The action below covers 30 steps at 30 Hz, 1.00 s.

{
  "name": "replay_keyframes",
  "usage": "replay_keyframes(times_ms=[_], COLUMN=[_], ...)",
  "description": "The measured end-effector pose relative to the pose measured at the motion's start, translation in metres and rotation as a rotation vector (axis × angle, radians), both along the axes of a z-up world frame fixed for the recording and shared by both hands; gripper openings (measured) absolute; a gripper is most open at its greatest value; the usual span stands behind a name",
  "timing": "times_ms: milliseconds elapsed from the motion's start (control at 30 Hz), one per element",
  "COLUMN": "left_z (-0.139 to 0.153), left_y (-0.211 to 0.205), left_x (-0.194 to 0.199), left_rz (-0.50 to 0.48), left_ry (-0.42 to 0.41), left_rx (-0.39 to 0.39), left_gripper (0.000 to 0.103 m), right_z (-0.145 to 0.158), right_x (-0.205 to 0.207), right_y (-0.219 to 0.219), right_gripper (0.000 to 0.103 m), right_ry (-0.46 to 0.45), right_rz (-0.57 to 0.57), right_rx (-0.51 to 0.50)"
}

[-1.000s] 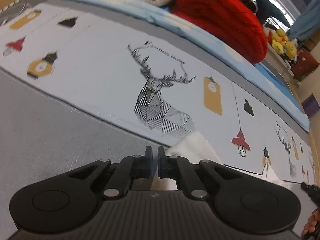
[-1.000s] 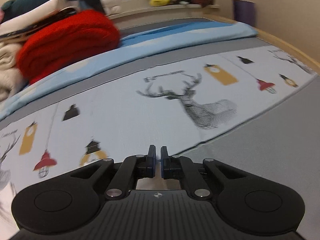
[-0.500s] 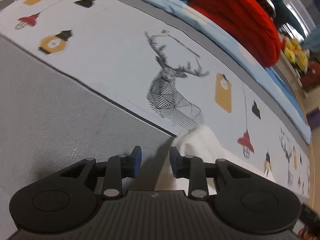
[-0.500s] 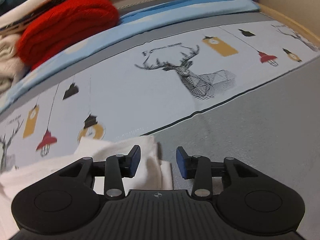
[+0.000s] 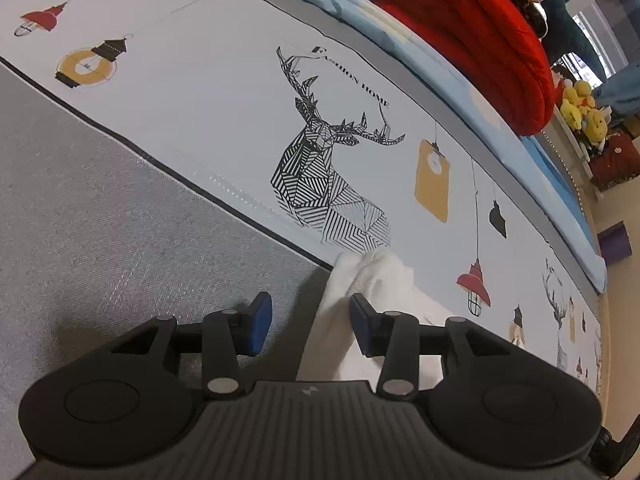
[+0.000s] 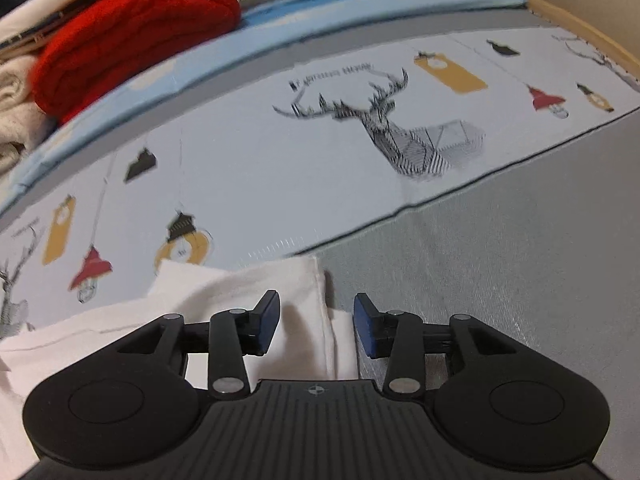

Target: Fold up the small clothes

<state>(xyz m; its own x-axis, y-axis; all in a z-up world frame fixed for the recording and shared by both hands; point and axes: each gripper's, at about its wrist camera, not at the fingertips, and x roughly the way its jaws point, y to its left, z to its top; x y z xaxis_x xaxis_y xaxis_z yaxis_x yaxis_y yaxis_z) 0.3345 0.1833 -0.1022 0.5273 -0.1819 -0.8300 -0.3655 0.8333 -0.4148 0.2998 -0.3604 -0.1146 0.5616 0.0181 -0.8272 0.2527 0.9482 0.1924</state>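
Left wrist view shows the left tongs (image 5: pixel 311 327) spread wide over the bed (image 5: pixel 120 216), gripping nothing; one folded corner of the white garment (image 5: pixel 376 280) lies under the right blue pad, at the line where grey cloth meets the deer-print sheet (image 5: pixel 224 92). Right wrist view has the right tongs (image 6: pixel 316 326) equally wide and empty, with the white garment (image 6: pixel 256 284) lying flat beneath them, its folded edge between the pads. A red knit bundle (image 6: pixel 132 36) sits toward the bed's far edge.
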Motion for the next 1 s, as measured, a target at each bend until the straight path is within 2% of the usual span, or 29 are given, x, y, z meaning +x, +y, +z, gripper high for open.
replay_keyframes(times_ms=[67,167,300,367,400,433,467,500,533,567,600,633,667,700,767,833,900,967,1000], left_z=[0.004,0.009,0.014,0.012,0.011,0.009,0.008,0.006,0.005,0.008,0.015,0.021,0.025,0.027,0.017,0.002,-0.002,0.0,0.0], left_y=[0.002,0.005,-0.006,-0.016,-0.02,-0.022,-0.024,-0.024,-0.024,-0.022,-0.018,-0.014,-0.013,-0.015,-0.022,-0.021,-0.017,-0.012,-0.012], left_x=[-0.001,0.0,0.004,0.007,0.009,0.011,0.013,0.014,0.015,0.015,0.011,0.009,0.008,0.009,0.015,0.02,0.019,0.017,0.017], left_rz=[0.027,0.031,-0.048,-0.092,-0.108,-0.115,-0.117,-0.119,-0.12,-0.102,-0.058,-0.029,-0.015,-0.018,-0.04,-0.038,-0.002,0.011,0.01], left_ry=[-0.014,-0.04,-0.074,-0.062,-0.058,-0.055,-0.05,-0.049,-0.059,-0.081,-0.138,-0.186,-0.222,-0.223,-0.139,-0.036,-0.014,-0.028,-0.028], left_rx=[0.026,-0.003,-0.02,0.009,0.033,0.054,0.065,0.065,0.062,0.067,0.065,0.052,0.052,0.079,0.137,0.099,0.07,0.056,0.048], left_gripper=[0.048,0.048,0.051,0.051,0.051,0.051,0.049,0.041,0.006,0.006,0.006,0.006,0.006,0.006,0.012,0.027,0.03,0.03,0.031], right_z=[-0.006,-0.008,-0.004,-0.004,-0.004,-0.004,-0.005,-0.003,-0.001,0.003,0.009,0.025,0.033,0.037,0.037,0.025,0.009,0.002,0.0], right_x=[0.003,0.006,0.007,0.009,0.009,0.01,0.01,0.009,0.008,0.007,0.005,-0.003,-0.007,-0.009,-0.009,-0.003,0.004,0.008,0.009], right_y=[0.0,0.002,0.007,0.011,0.011,0.012,0.013,0.014,0.015,0.014,0.01,0.0,-0.007,-0.012,-0.016,-0.021,-0.023,-0.019,-0.016], right_gripper=[0.043,0.043,0.042,0.028,0.011,0.001,0.001,0.0,0.0,0.0,0.0,0.0,0.0,0.0,0.0,0.001,0.003,0.013,0.029], right_ry=[0.02,0.016,-0.012,-0.026,-0.026,-0.026,-0.03,-0.038,-0.055,-0.08,-0.12,-0.235,-0.295,-0.324,-0.321,-0.234,-0.125,-0.081,-0.069], right_rz=[-0.006,-0.006,0.013,0.037,0.037,0.047,0.058,0.06,0.057,0.045,0.016,-0.069,-0.108,-0.133,-0.147,-0.138,-0.113,-0.078,-0.06], right_rx=[0.001,0.002,-0.013,-0.025,-0.025,-0.02,-0.018,-0.028,-0.042,-0.051,-0.05,-0.039,-0.029,-0.024,-0.026,0.001,0.091,0.126,0.126])
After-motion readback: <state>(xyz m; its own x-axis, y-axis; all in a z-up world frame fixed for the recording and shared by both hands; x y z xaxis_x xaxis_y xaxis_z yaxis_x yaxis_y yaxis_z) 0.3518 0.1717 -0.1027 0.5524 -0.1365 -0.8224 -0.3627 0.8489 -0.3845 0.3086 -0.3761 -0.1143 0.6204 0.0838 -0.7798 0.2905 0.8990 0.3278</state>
